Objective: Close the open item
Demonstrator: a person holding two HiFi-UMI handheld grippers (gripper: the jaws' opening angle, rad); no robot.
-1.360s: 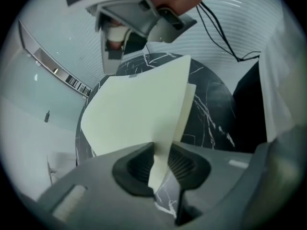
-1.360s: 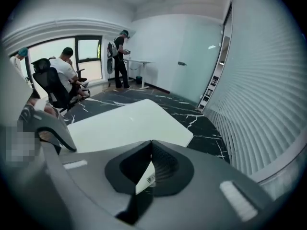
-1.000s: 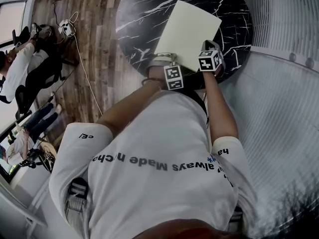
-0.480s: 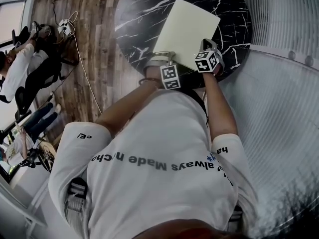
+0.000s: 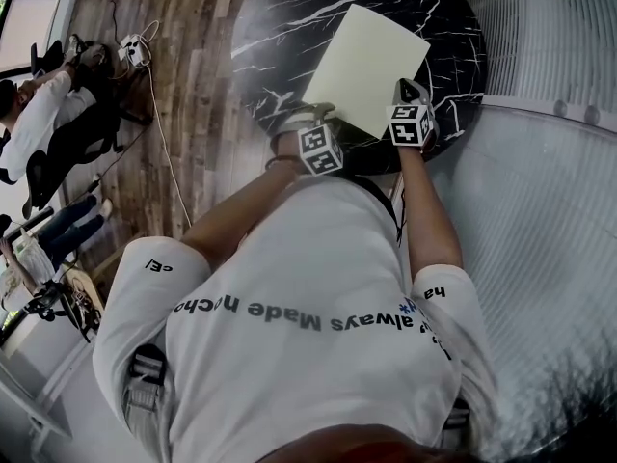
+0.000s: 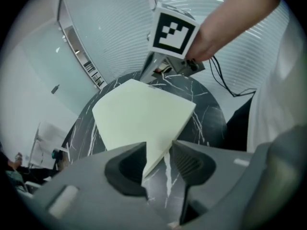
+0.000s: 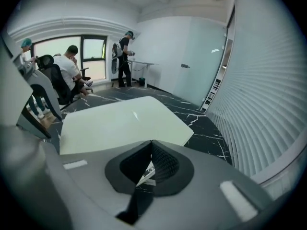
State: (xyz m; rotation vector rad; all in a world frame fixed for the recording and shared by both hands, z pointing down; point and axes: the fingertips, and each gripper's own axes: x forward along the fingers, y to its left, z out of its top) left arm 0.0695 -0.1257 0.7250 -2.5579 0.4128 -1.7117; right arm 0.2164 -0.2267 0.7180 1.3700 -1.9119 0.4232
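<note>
A pale yellow-green folder (image 5: 366,70) lies shut and flat on the round black marble table (image 5: 289,17). My left gripper (image 5: 307,116) is at its near left corner. In the left gripper view the folder (image 6: 141,116) has that corner between the jaws of the left gripper (image 6: 158,150). The jaws are opening, and a gap shows beside the right pad. My right gripper (image 5: 406,91) is at the near right corner. In the right gripper view the right gripper (image 7: 151,145) has its jaws closed on the edge of the folder (image 7: 120,121). The right gripper (image 6: 149,76) also shows beyond the folder.
The table edge (image 7: 206,128) is close to a ribbed white wall (image 5: 549,210) on the right. Wood floor (image 5: 183,85) lies on the left, with a cable and power strip (image 5: 130,54) and seated people (image 5: 48,133). More people (image 7: 72,73) are by the window.
My left gripper has shifted a little to the left at the folder's near corner. The folder and the right gripper have stayed in place.
</note>
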